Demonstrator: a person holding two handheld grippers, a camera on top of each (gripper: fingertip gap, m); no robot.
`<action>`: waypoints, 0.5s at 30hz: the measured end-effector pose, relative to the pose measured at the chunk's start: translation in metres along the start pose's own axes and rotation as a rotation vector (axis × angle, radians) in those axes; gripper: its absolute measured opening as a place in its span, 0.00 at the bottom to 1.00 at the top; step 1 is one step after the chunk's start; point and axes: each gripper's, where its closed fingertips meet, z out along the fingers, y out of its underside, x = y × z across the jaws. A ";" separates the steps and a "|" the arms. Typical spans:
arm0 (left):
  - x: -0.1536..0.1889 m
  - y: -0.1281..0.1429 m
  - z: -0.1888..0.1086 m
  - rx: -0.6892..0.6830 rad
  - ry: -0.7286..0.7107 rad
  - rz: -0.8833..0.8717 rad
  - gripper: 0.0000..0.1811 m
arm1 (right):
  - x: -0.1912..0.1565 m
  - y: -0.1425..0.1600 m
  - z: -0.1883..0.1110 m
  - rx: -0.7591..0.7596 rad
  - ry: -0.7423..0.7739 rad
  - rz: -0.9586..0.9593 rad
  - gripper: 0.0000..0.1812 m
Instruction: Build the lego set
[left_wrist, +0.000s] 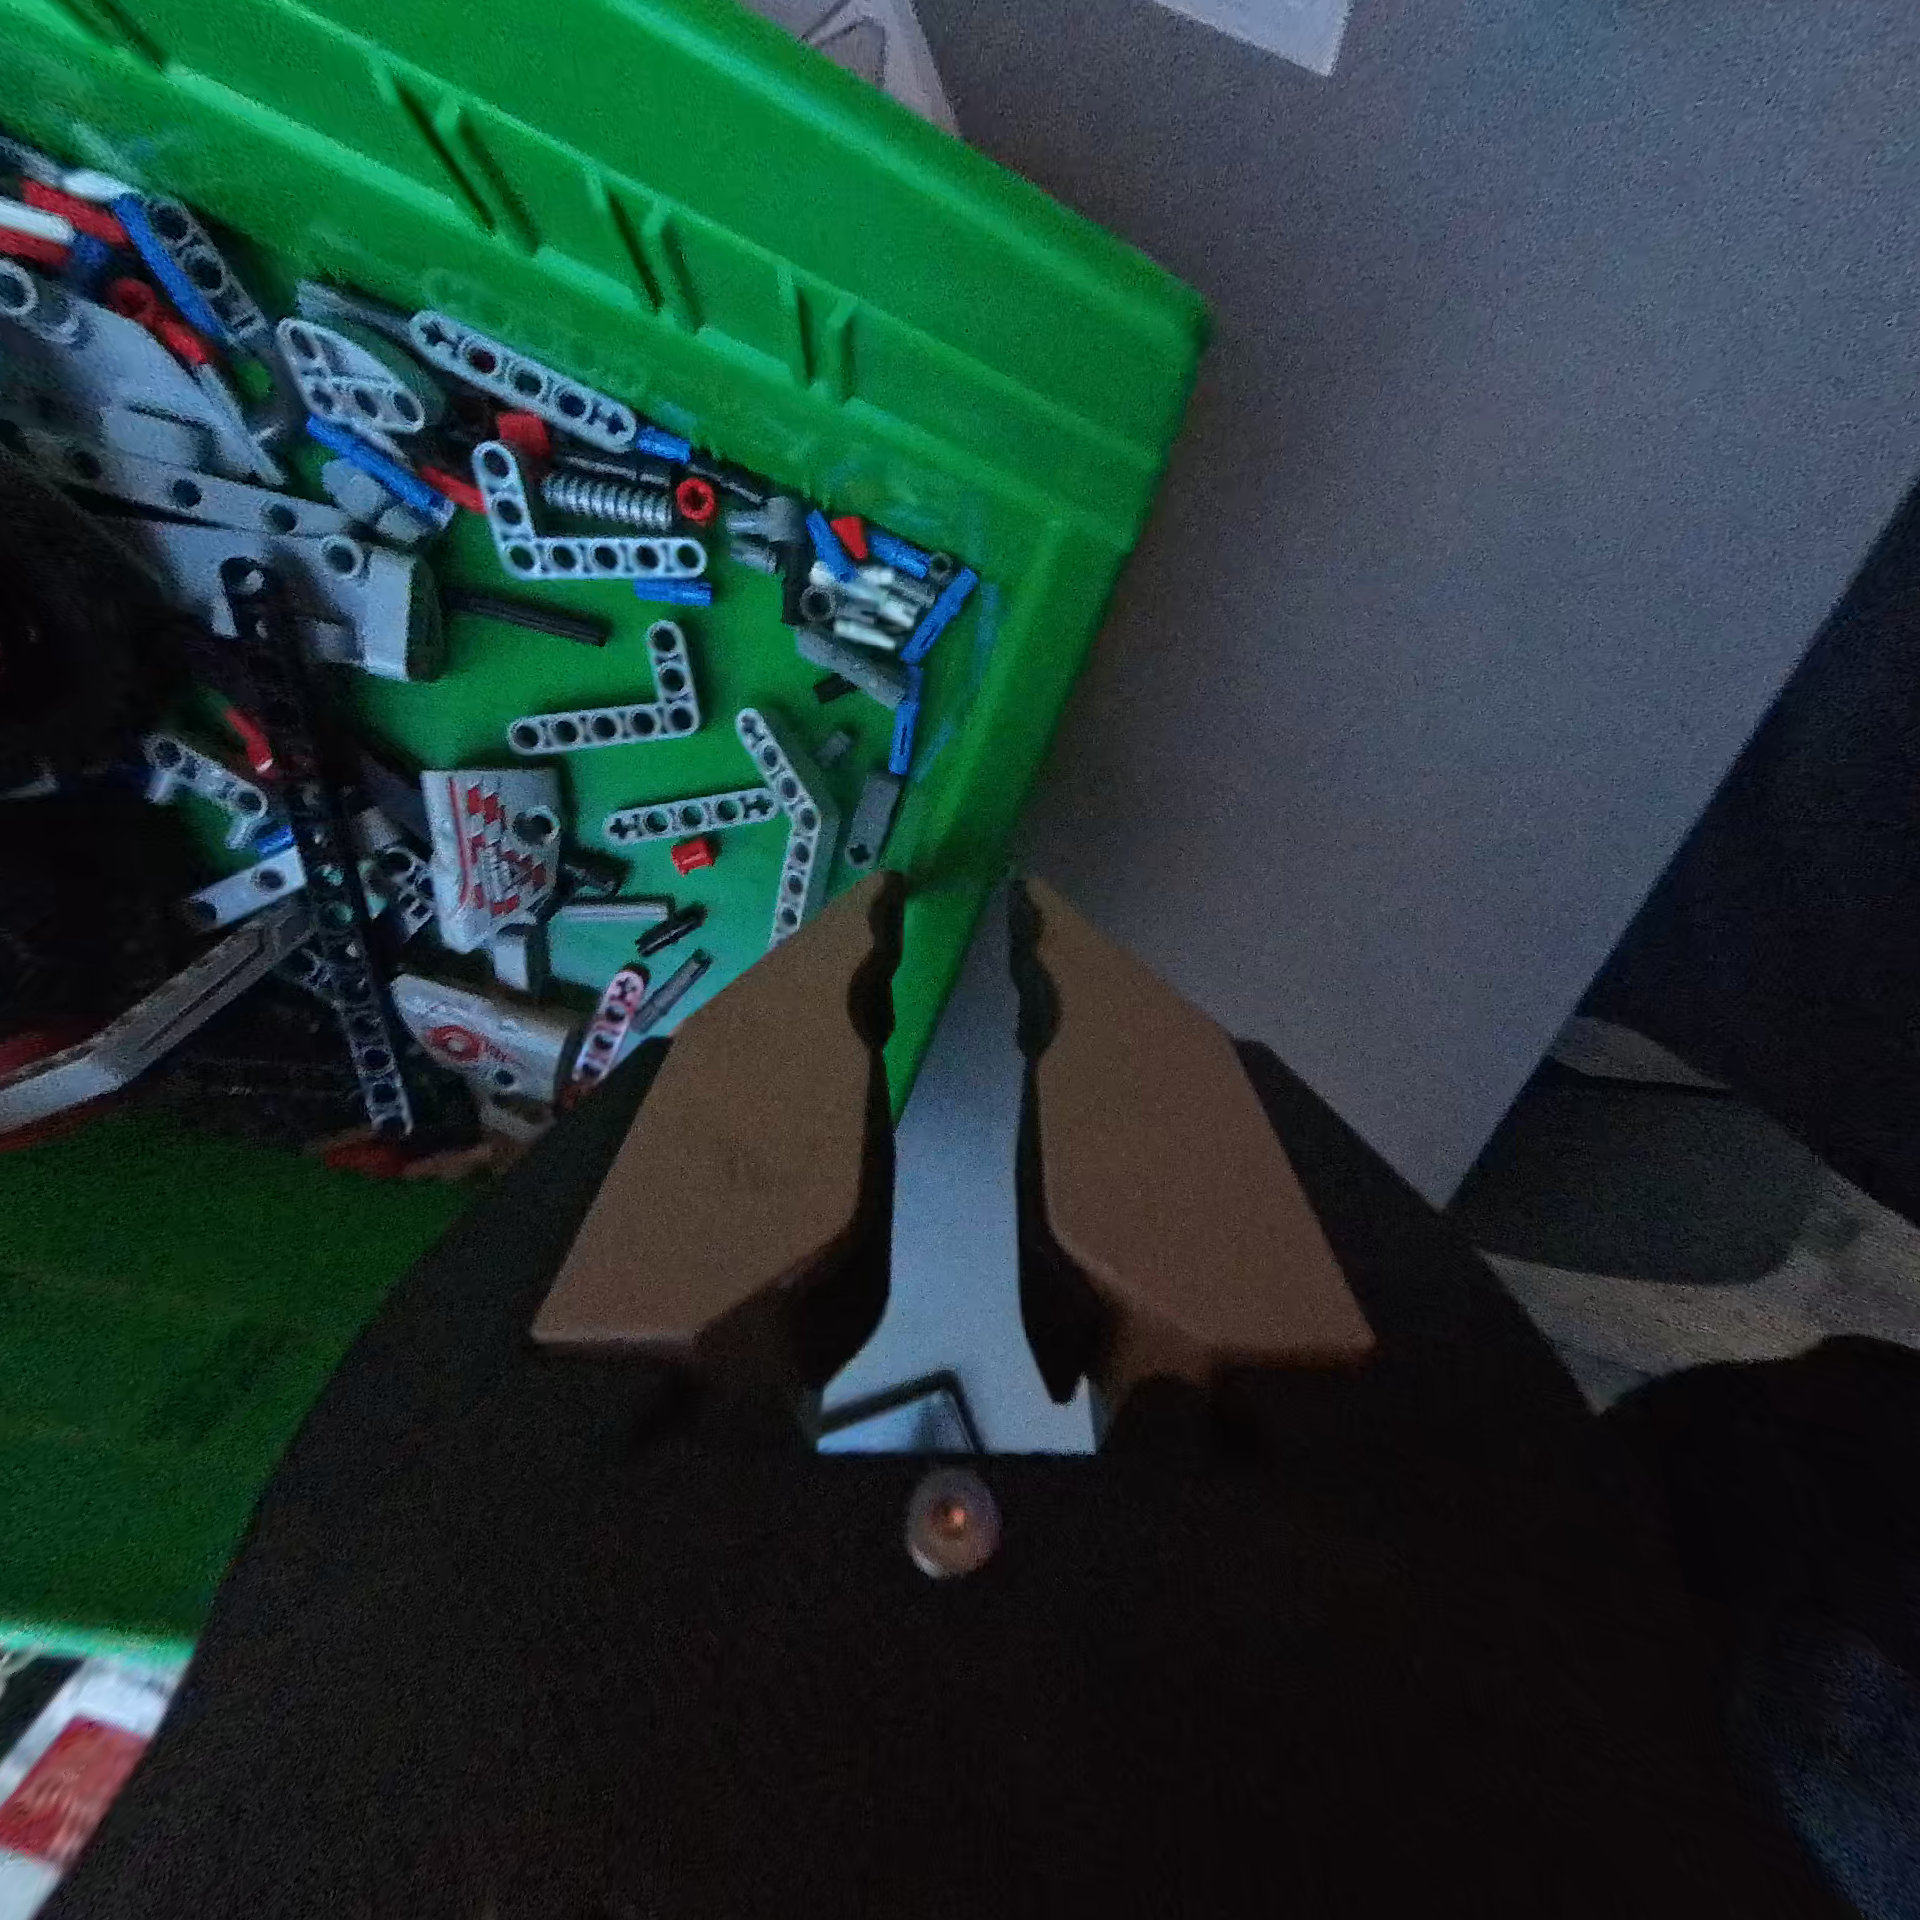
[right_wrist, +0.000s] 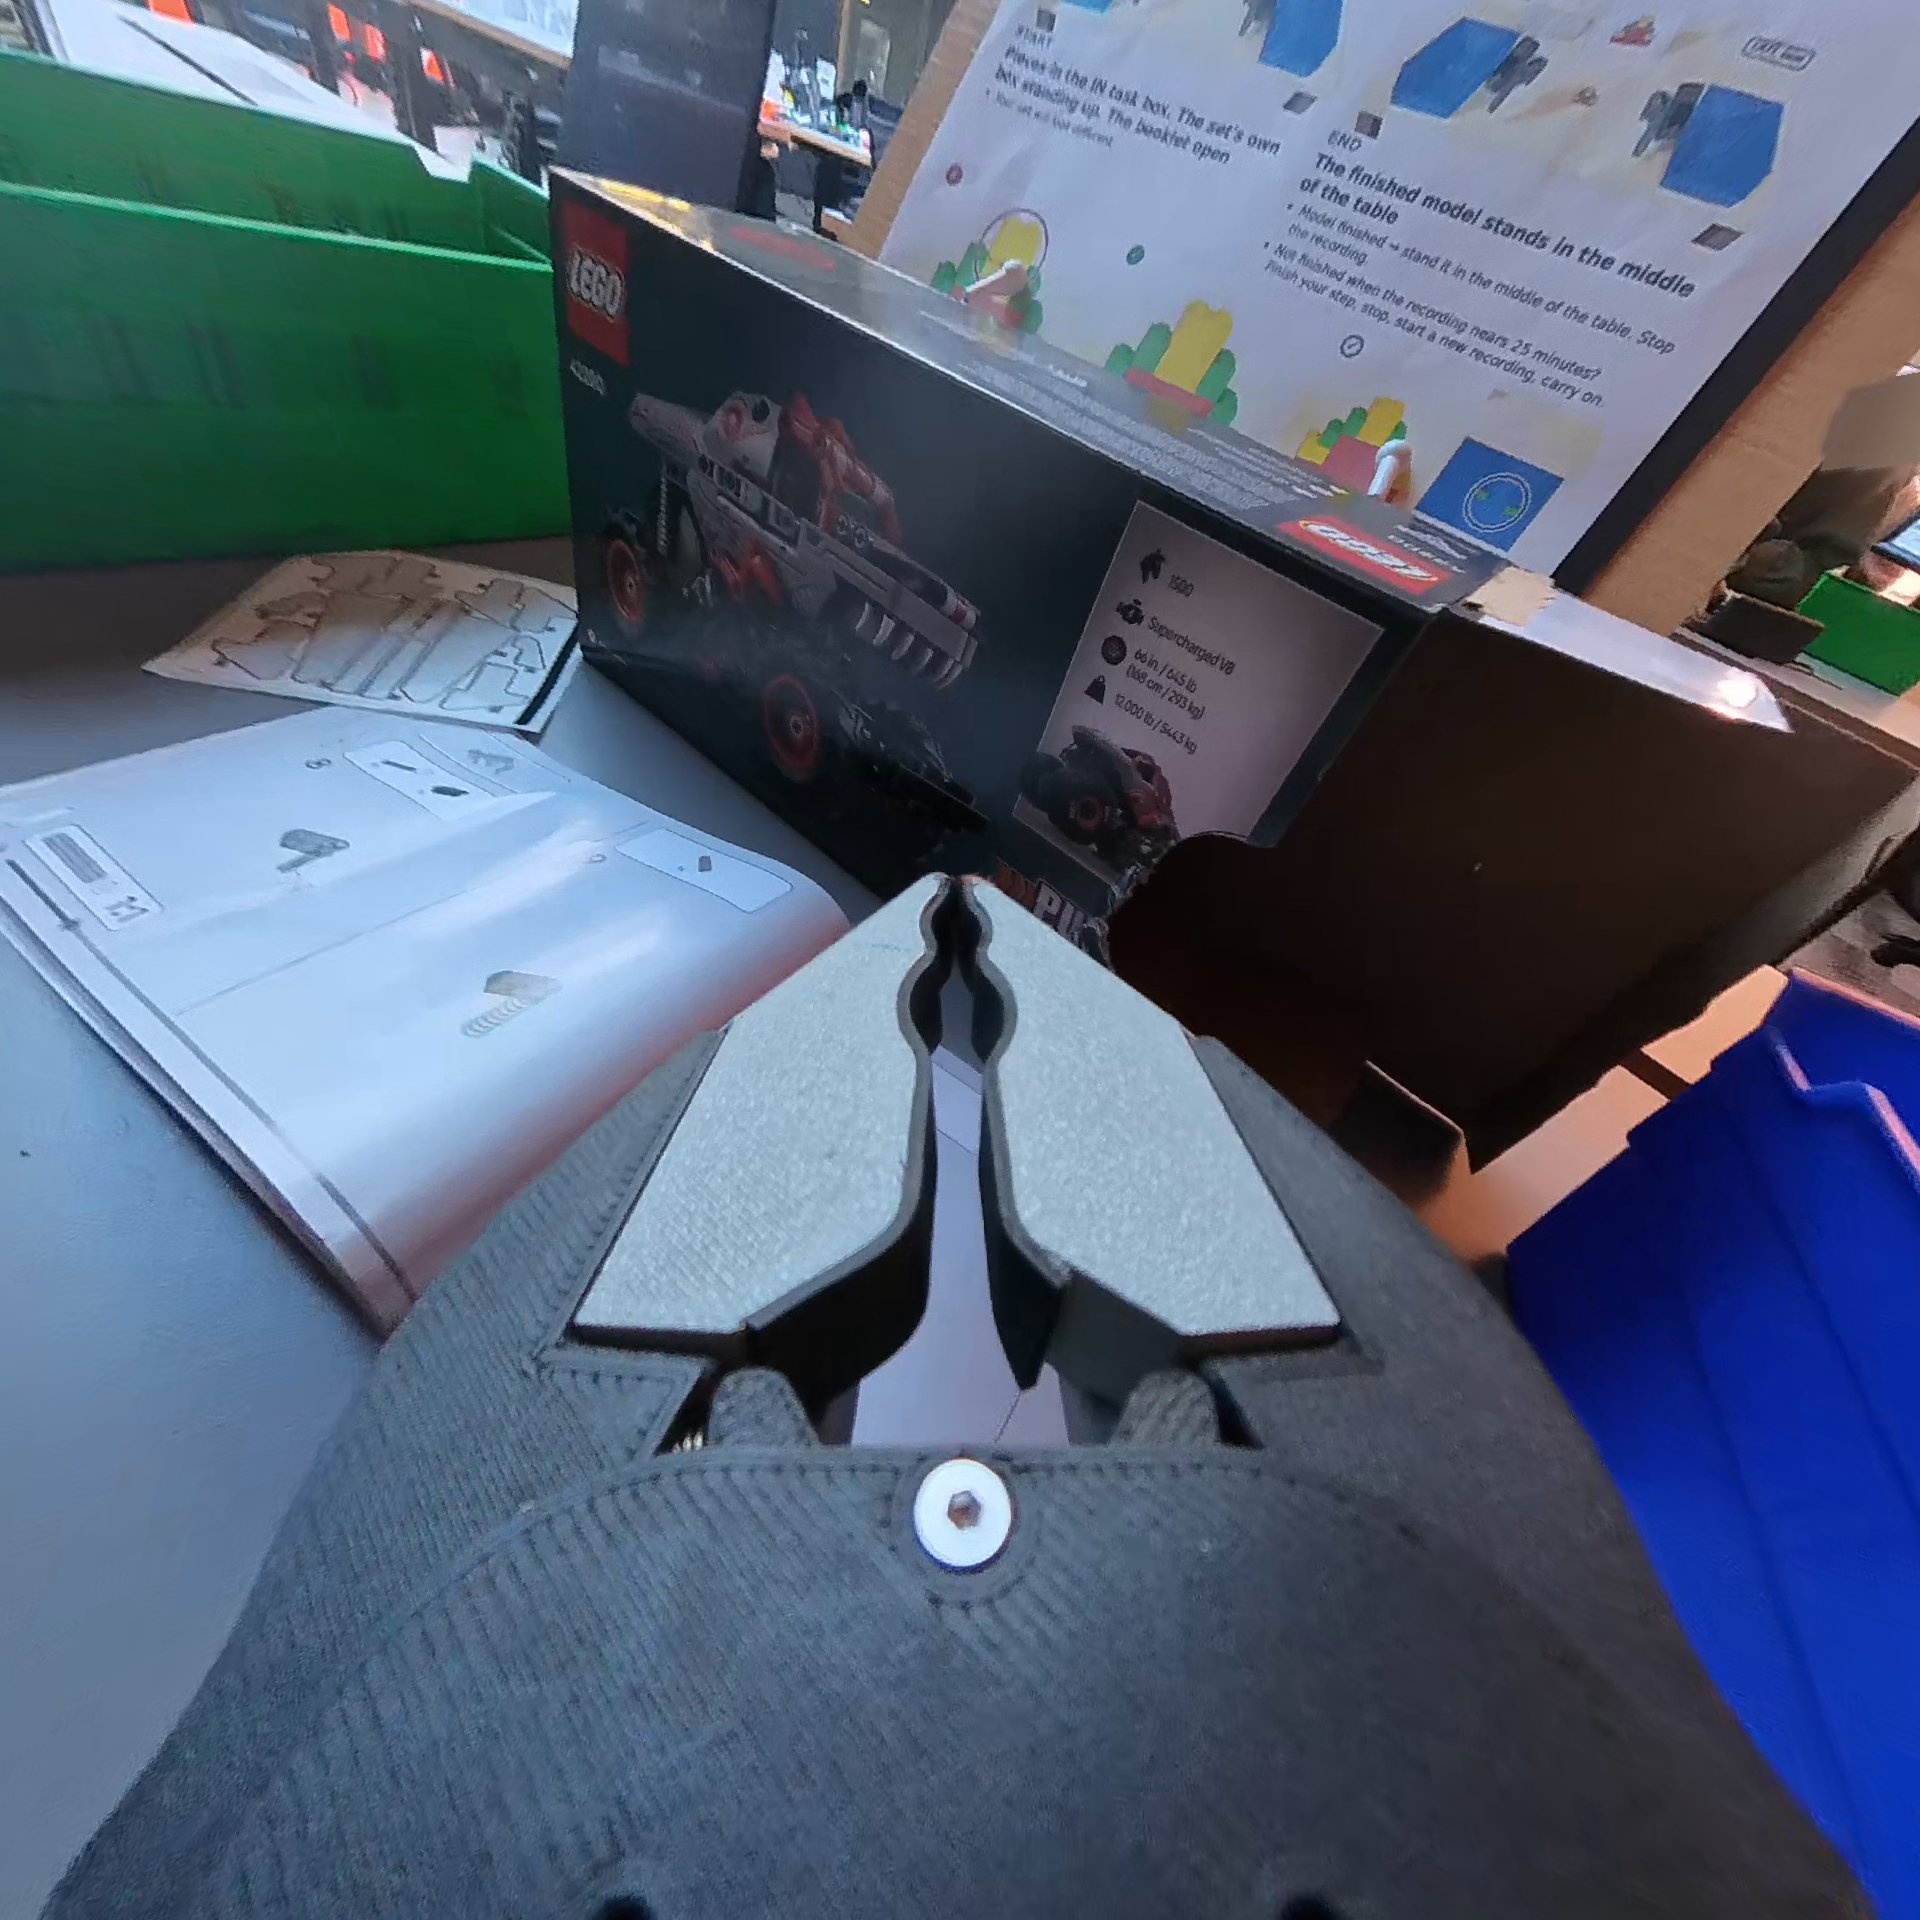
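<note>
A green bin (left_wrist: 935, 312) holds several loose grey, blue, red and black Lego Technic pieces (left_wrist: 613, 551) and a partly built grey model (left_wrist: 156, 436) with a black tyre at its left. My left gripper (left_wrist: 956, 888) hangs over the bin's near right corner, slightly open and empty. In the right wrist view, my right gripper (right_wrist: 958, 883) is shut and empty, above the grey table. It points at the Lego set box (right_wrist: 883, 582). The open instruction booklet (right_wrist: 364, 935) lies to its left.
A sticker sheet (right_wrist: 384, 634) lies behind the booklet, in front of a green bin (right_wrist: 260, 364). A dark cardboard box (right_wrist: 1507, 883) stands right of the set box. A blue bin (right_wrist: 1745, 1299) is at the right. A printed poster (right_wrist: 1403, 208) stands behind. The grey table (left_wrist: 1455, 520) lies right of the bin. Spacing between my two grippers at the tips: around 40 centimetres.
</note>
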 end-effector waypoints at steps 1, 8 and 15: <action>-0.004 0.004 0.000 -0.023 -0.046 -0.009 0.09 | -0.001 -0.001 0.000 0.002 -0.003 0.001 0.00; -0.003 0.006 0.008 -0.124 -0.055 -0.030 0.11 | -0.009 -0.001 0.003 -0.011 0.001 -0.050 0.00; 0.006 0.007 0.016 -0.121 -0.022 -0.055 0.13 | -0.010 -0.002 0.000 -0.007 -0.001 -0.036 0.00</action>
